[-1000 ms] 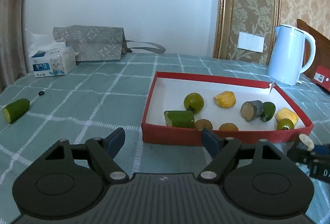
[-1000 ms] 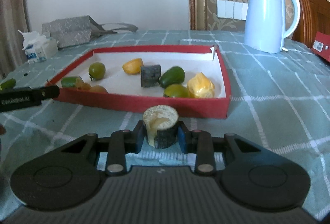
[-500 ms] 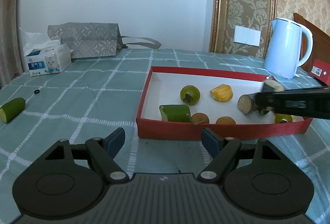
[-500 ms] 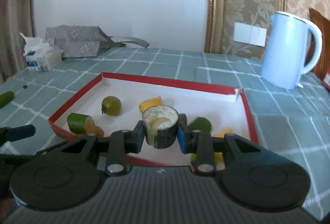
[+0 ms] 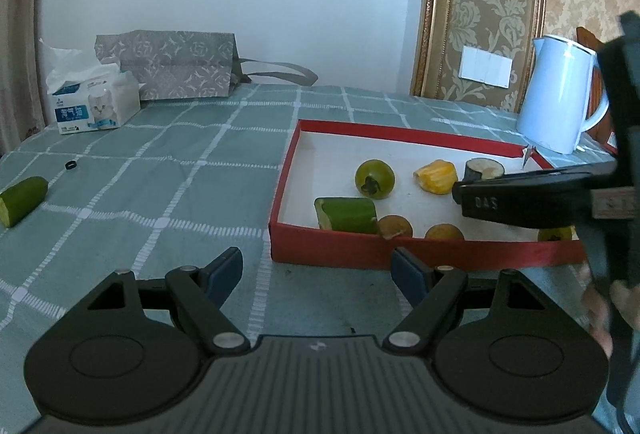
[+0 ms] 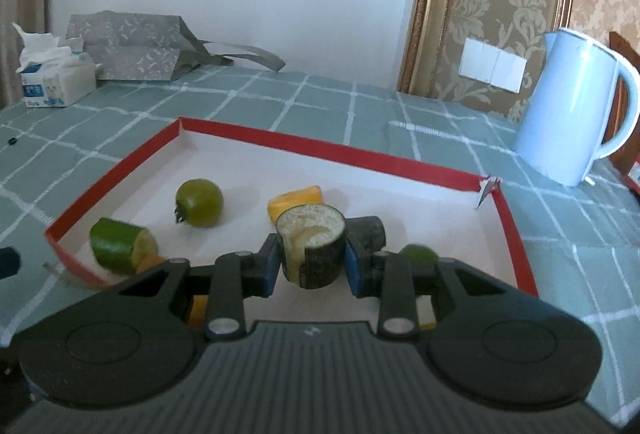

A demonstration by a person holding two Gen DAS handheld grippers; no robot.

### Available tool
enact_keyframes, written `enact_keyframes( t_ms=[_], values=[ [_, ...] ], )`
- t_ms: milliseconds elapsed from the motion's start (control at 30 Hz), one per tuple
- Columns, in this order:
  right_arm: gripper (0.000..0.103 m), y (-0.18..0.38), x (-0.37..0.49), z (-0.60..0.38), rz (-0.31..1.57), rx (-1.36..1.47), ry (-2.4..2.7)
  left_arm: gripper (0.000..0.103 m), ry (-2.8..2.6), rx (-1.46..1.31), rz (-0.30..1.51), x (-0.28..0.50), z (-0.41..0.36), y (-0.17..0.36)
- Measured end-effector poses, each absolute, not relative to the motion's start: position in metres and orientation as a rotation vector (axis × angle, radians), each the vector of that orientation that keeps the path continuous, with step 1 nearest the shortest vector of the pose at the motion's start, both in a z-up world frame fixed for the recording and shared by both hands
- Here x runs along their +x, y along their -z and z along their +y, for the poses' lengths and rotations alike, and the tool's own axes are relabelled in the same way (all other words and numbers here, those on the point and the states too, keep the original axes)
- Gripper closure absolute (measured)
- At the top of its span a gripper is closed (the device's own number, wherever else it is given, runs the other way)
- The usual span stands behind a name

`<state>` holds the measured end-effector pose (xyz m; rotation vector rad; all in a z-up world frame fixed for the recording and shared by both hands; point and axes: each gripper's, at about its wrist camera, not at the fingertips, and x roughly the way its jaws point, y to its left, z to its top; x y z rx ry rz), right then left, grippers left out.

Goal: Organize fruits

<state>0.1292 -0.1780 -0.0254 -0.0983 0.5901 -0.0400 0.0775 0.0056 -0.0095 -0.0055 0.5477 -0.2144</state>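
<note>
A red-rimmed tray (image 5: 420,259) (image 6: 332,151) with a white floor holds a green round fruit (image 5: 374,179) (image 6: 199,202), a green cucumber piece (image 5: 347,214) (image 6: 120,244), a yellow chunk (image 5: 434,177) (image 6: 296,199), two brown fruits (image 5: 395,226) and a dark piece (image 6: 368,232). My right gripper (image 6: 313,263) is shut on a dark-skinned, pale-fleshed cut piece (image 6: 312,244) and holds it above the tray; it also shows in the left wrist view (image 5: 520,202). My left gripper (image 5: 316,272) is open and empty, in front of the tray's near rim. Another cucumber piece (image 5: 22,200) lies on the cloth at far left.
A white kettle (image 5: 558,98) (image 6: 574,106) stands behind the tray on the right. A tissue box (image 5: 94,106) (image 6: 52,82) and a grey bag (image 5: 172,64) (image 6: 136,48) sit at the back left. A small black ring (image 5: 71,165) lies on the green checked cloth.
My right gripper has carried the dark cut piece forward and up, from in front of the tray to above its floor. The left gripper has stayed open and nearly still.
</note>
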Motion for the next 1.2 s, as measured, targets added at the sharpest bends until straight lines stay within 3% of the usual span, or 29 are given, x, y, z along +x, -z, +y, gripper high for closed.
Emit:
enact_keyframes(
  t_ms=[200,233,367,533,667,1000,1200],
  values=[
    [0.055,0.028,0.138,-0.179,0.584,-0.093,0.073,0.022,0.210,0.000,0.549,0.078,0.005,0.010],
    [0.049,0.029,0.137,-0.181,0.583,-0.087,0.075,0.022,0.210,0.002,0.549,0.078,0.005,0.010],
    [0.037,0.028,0.132,-0.187,0.557,-0.070,0.098,0.022,0.208,0.010,0.550,0.078,0.004,0.011],
    [0.010,0.023,0.113,-0.195,0.505,-0.017,0.117,0.022,0.203,0.012,0.551,0.078,0.004,0.011],
    [0.001,0.017,0.077,-0.208,0.447,0.048,0.136,0.022,0.205,0.012,0.551,0.078,0.004,0.010],
    [0.000,0.028,-0.008,-0.242,0.333,0.159,0.202,0.022,0.180,-0.023,0.544,0.062,0.009,0.008],
    [0.000,0.038,-0.015,-0.242,0.446,0.169,0.226,0.022,0.129,-0.009,0.540,0.038,0.006,0.009]
  ],
)
